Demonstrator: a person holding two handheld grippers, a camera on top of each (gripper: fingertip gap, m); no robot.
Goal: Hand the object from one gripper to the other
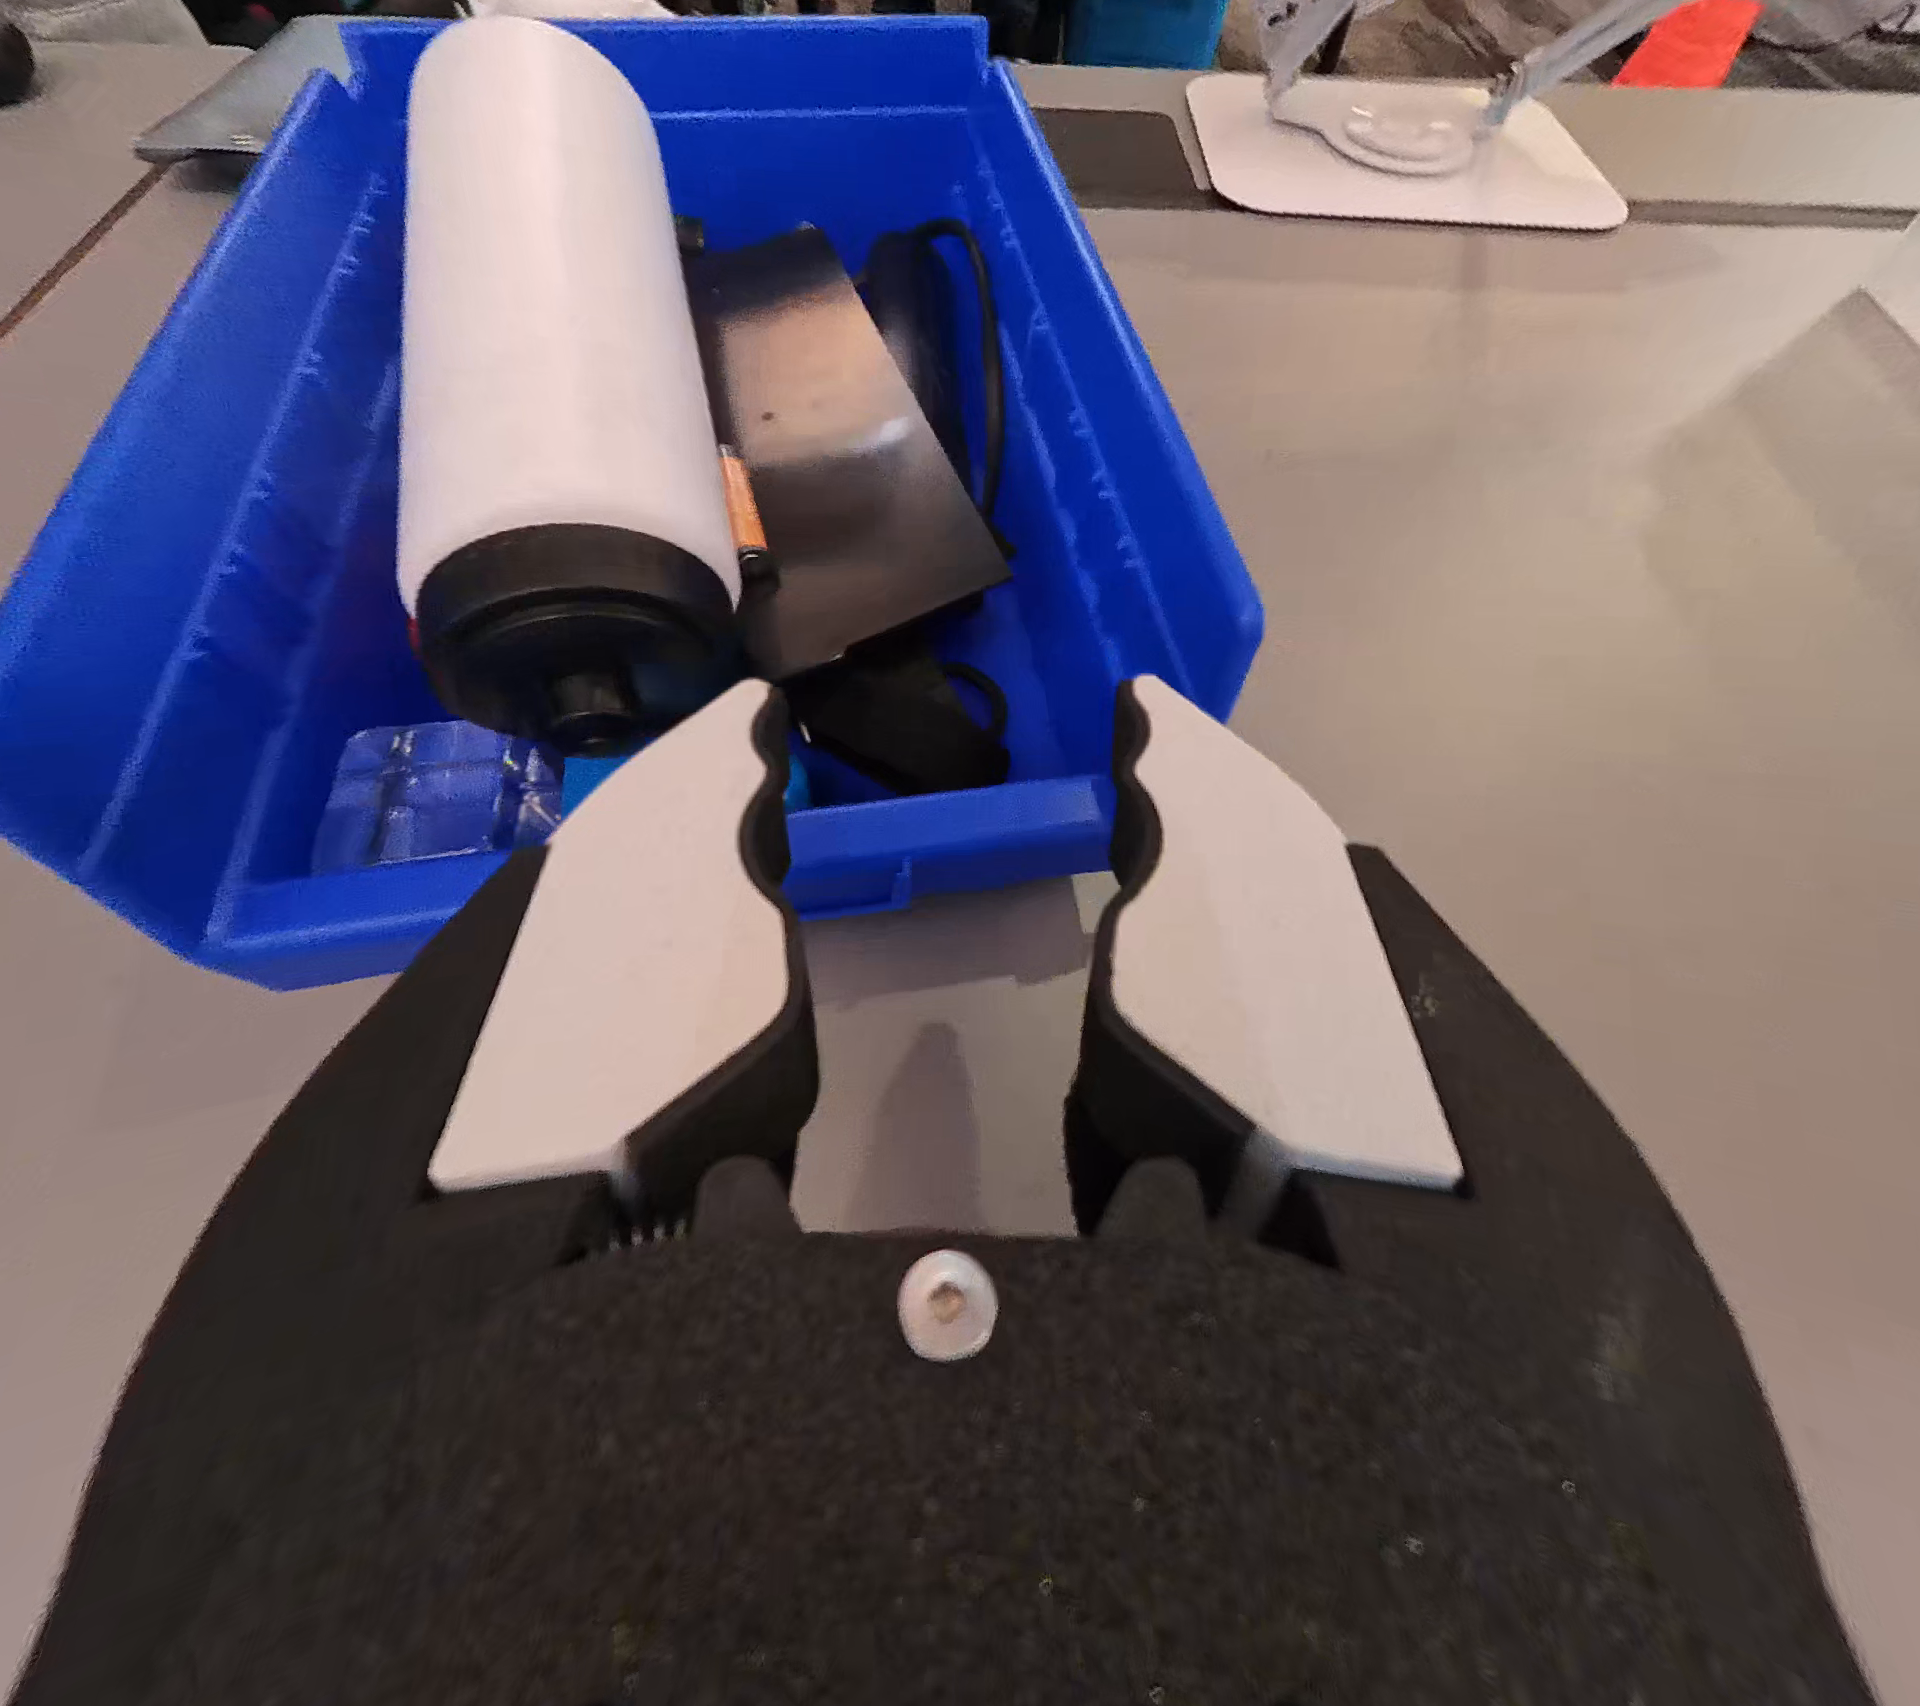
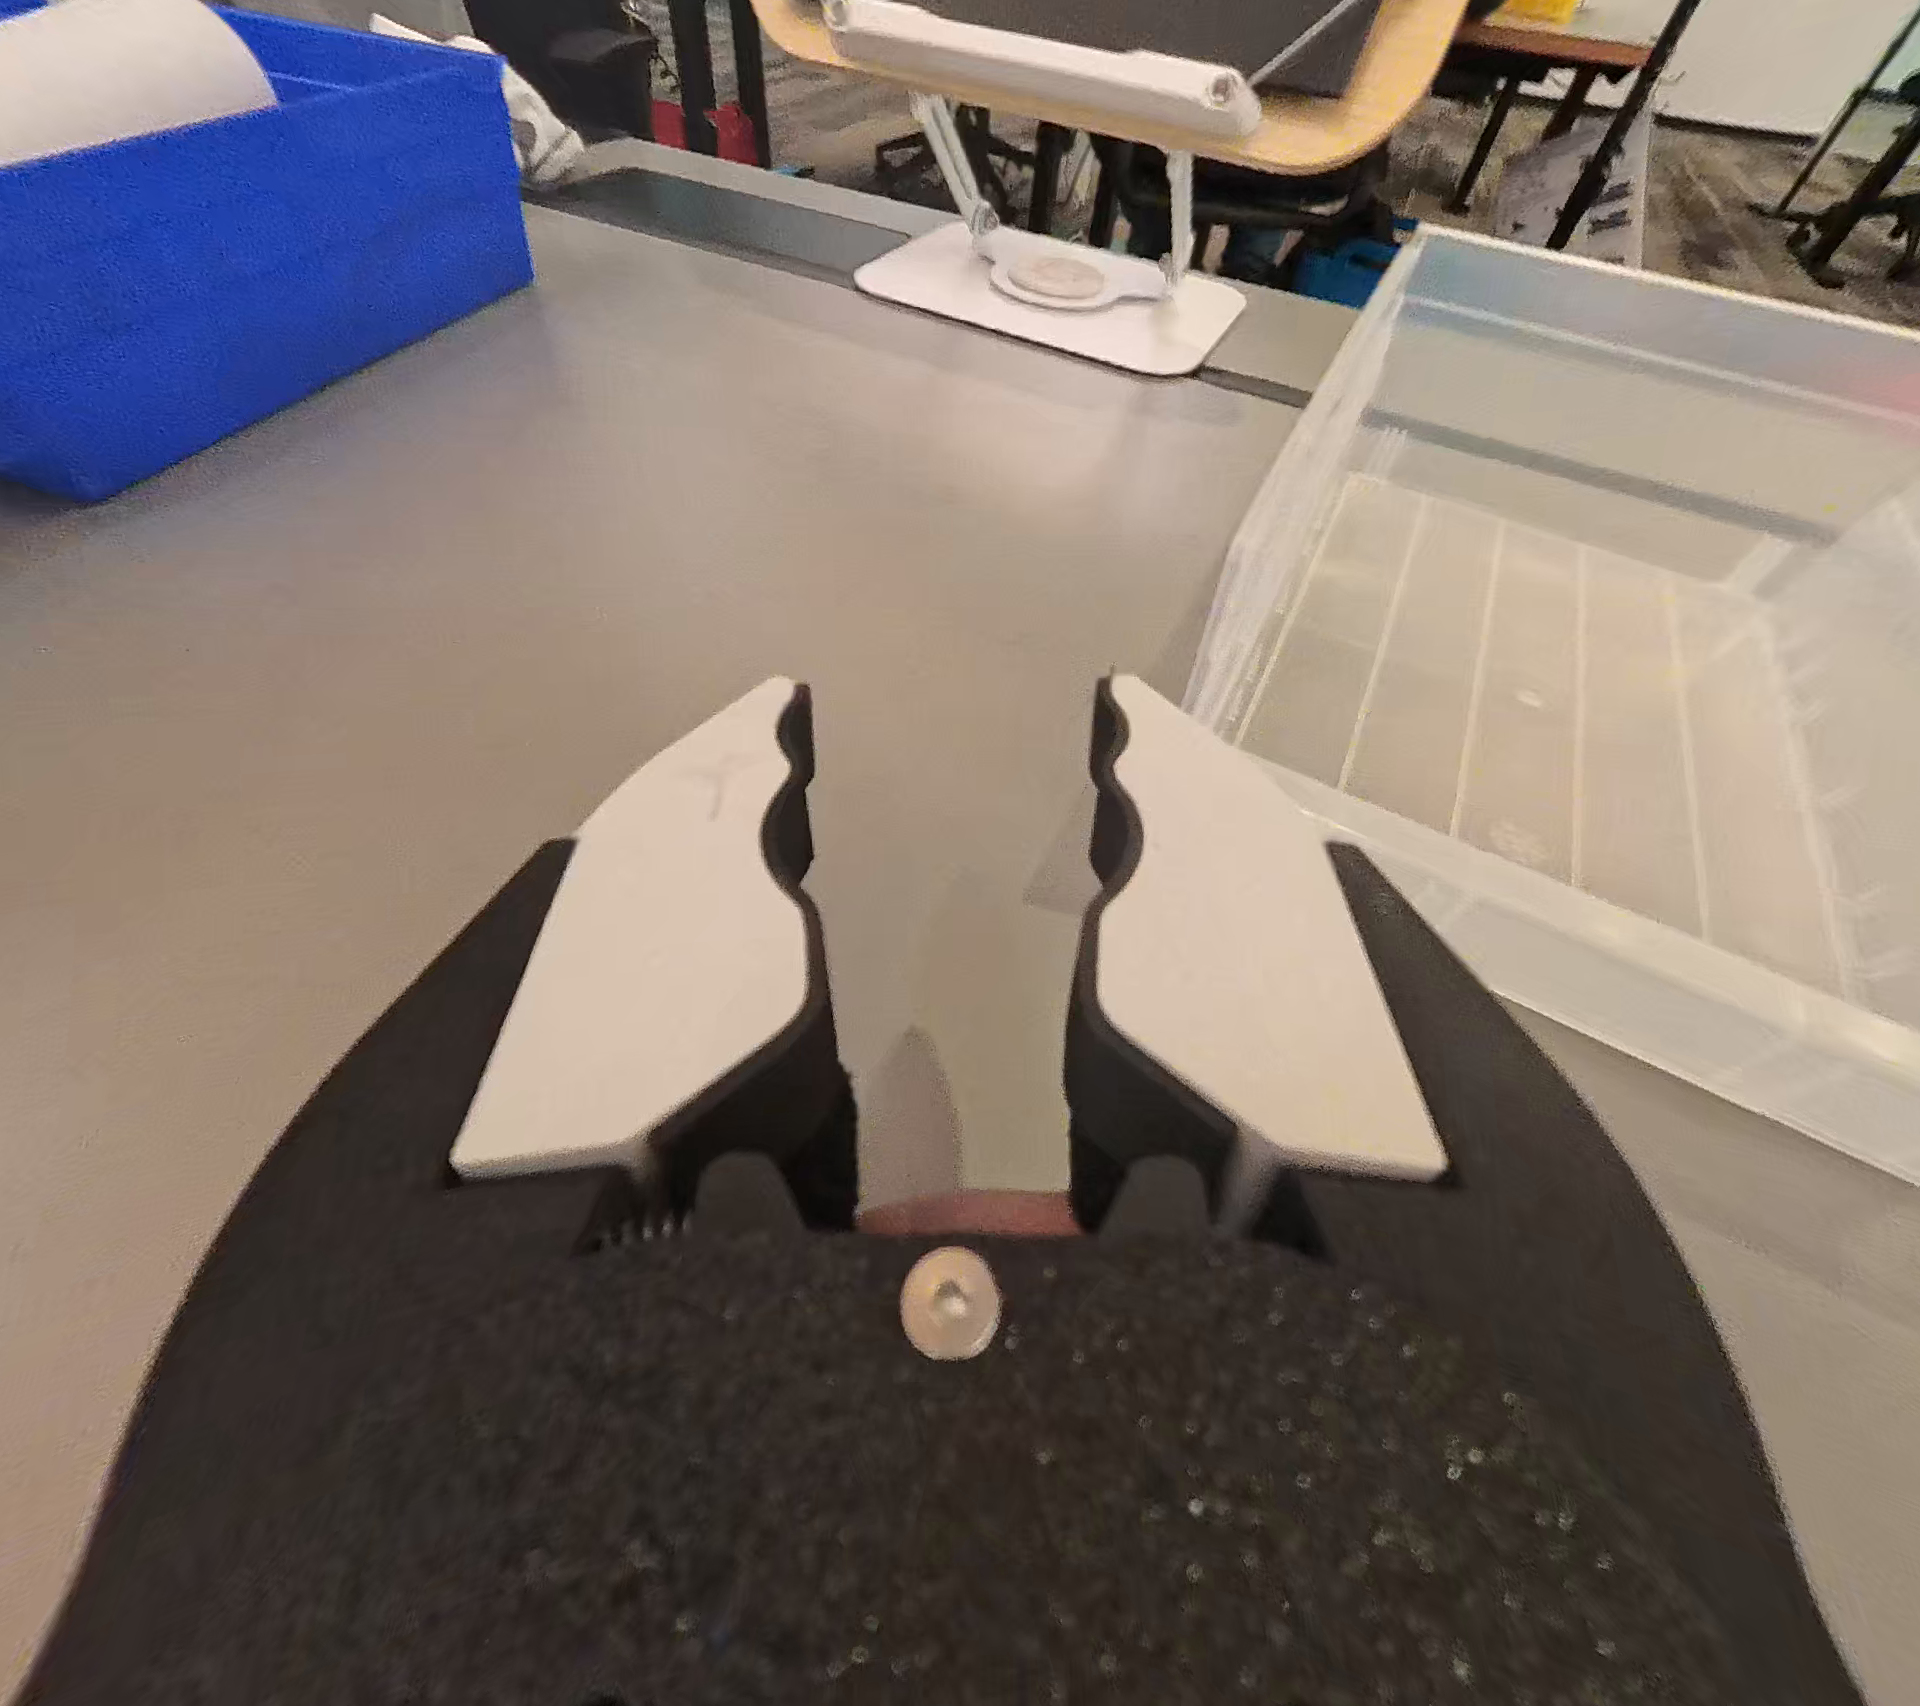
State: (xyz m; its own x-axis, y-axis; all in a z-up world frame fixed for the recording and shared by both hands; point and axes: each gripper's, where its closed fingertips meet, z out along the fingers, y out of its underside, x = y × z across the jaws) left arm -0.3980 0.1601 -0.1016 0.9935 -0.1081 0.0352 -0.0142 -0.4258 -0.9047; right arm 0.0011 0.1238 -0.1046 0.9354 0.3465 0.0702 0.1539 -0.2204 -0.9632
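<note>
A blue bin (image 1: 1132, 534) stands on the grey table. In it lie a white bottle with a black cap (image 1: 551, 368), a black flat sleeve (image 1: 831, 451), a black cable (image 1: 987, 368), a small orange battery (image 1: 743, 518), a clear plastic piece (image 1: 436, 789) and a black folded item (image 1: 914, 737). My left gripper (image 1: 940, 726) is open and empty, its tips over the bin's near right corner. My right gripper (image 2: 951, 721) is open and empty above bare table. The blue bin (image 2: 260, 254) and the bottle (image 2: 125, 61) show at the far left of the right wrist view.
A clear plastic bin (image 2: 1558, 617) stands to the right of my right gripper. A white stand holding a wood-edged panel (image 2: 1049, 295) sits at the table's far edge; it also shows in the left wrist view (image 1: 1403, 150). Chairs and desks lie beyond. There is about 40 cm between the tips of the two grippers. My left gripper is the nearer one to the black folded item (image 1: 914, 737): about 6 cm, against 40 cm.
</note>
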